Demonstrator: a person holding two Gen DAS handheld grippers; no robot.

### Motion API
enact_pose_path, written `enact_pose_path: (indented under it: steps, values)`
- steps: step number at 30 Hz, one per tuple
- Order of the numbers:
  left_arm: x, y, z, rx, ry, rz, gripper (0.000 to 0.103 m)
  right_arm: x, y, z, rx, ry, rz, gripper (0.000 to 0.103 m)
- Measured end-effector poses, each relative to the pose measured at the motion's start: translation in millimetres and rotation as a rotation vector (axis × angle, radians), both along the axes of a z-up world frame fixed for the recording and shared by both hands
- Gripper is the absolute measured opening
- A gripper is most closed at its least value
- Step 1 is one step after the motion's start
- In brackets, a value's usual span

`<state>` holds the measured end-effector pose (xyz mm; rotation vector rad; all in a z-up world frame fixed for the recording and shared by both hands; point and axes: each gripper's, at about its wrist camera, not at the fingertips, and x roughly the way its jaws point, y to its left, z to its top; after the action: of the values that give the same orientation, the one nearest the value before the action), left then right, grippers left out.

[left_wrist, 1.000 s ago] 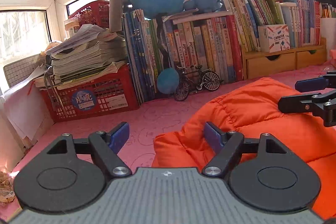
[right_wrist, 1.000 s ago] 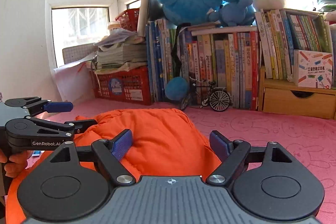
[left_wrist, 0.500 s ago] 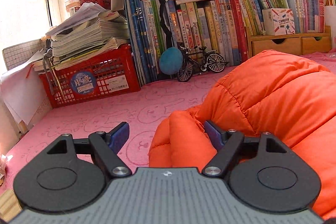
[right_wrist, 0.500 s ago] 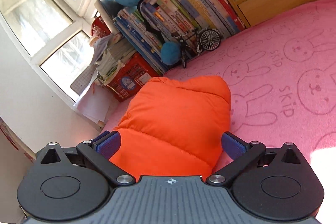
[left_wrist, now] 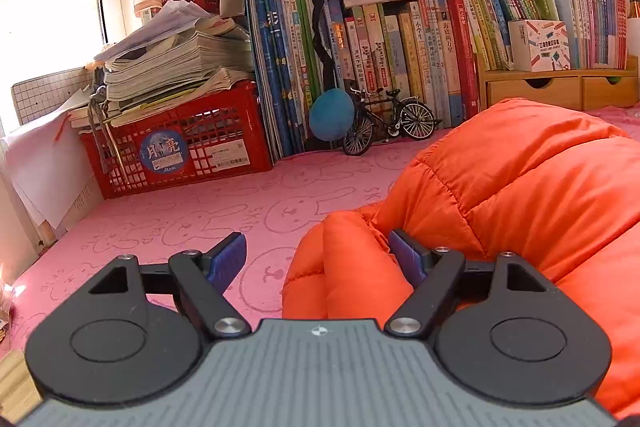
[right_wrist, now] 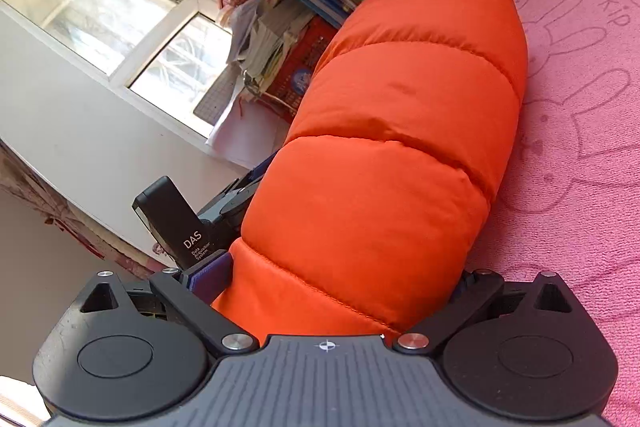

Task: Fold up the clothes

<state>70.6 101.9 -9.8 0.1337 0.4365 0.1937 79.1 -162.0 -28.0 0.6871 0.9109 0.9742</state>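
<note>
An orange puffer jacket (left_wrist: 520,195) lay bundled on the pink rabbit-print mat (left_wrist: 224,211), in front of a row of books (left_wrist: 400,55) and a toy bicycle (left_wrist: 388,119). The left gripper (left_wrist: 316,259) stood wide, a puffy fold of the jacket lying against its right pad while its left pad hung over bare mat. The right gripper (right_wrist: 340,279), rolled sideways, straddled the jacket's near end, its jaws closing from nearly their widest with the padded bulk between them; whether the pads pressed it could not be told. A red crate (left_wrist: 188,147) of papers sat at the left.
</note>
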Motion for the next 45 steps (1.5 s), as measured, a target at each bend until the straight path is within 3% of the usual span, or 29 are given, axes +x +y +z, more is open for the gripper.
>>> enact_pose_path:
  steps: [4, 6, 8, 11, 14, 16, 21, 25, 28, 30, 36, 39, 43, 45]
  values:
    - [18, -6, 0, -0.047, 0.027, 0.028, 0.078, 18, -6, 1, 0.014, 0.006, -0.085, 0.094]
    - [20, -11, 0, -0.044, 0.025, 0.025, 0.078, 9, -15, 14, -0.075, -0.079, -0.151, 0.095]
    - [20, -15, -1, -0.031, 0.015, 0.017, 0.078, -18, -22, 32, -0.228, -0.244, -0.208, 0.1]
    - [17, -17, -1, -0.017, 0.003, 0.022, 0.078, -91, -28, 52, -0.498, -0.599, -0.321, 0.102]
    - [16, -18, 2, -0.011, 0.009, 0.026, 0.078, -149, -23, 49, -0.706, -0.9, -0.376, 0.103]
    - [16, -21, 4, 0.001, 0.011, 0.029, 0.078, -170, -1, 38, -0.8, -1.008, -0.392, 0.103]
    - [15, -25, 3, 0.028, 0.002, 0.033, 0.078, -158, 30, 12, -0.895, -0.975, -0.447, 0.096]
    - [16, -27, 0, 0.041, 0.005, 0.036, 0.078, -143, 43, 14, -0.947, -0.985, -0.575, 0.092]
    - [17, -28, -1, 0.045, 0.013, 0.03, 0.079, -137, 34, 11, -1.008, -0.955, -0.666, 0.076]
    - [16, -32, -2, 0.057, 0.008, 0.025, 0.079, -135, 23, 7, -0.988, -0.892, -0.659, 0.076]
    - [11, -37, 2, 0.099, 0.005, 0.04, 0.077, -123, 52, 6, -1.042, -0.891, -0.572, 0.07]
    - [-9, -39, 17, 0.158, -0.022, 0.089, 0.076, -121, 53, 11, -1.014, -0.883, -0.553, 0.069]
    - [-50, -60, 32, 0.196, -0.147, 0.058, 0.077, -119, 45, 12, -0.971, -0.834, -0.567, 0.053]
    - [-54, -73, 24, 0.234, -0.119, 0.024, 0.077, -120, 45, 11, -0.969, -0.826, -0.581, 0.047]
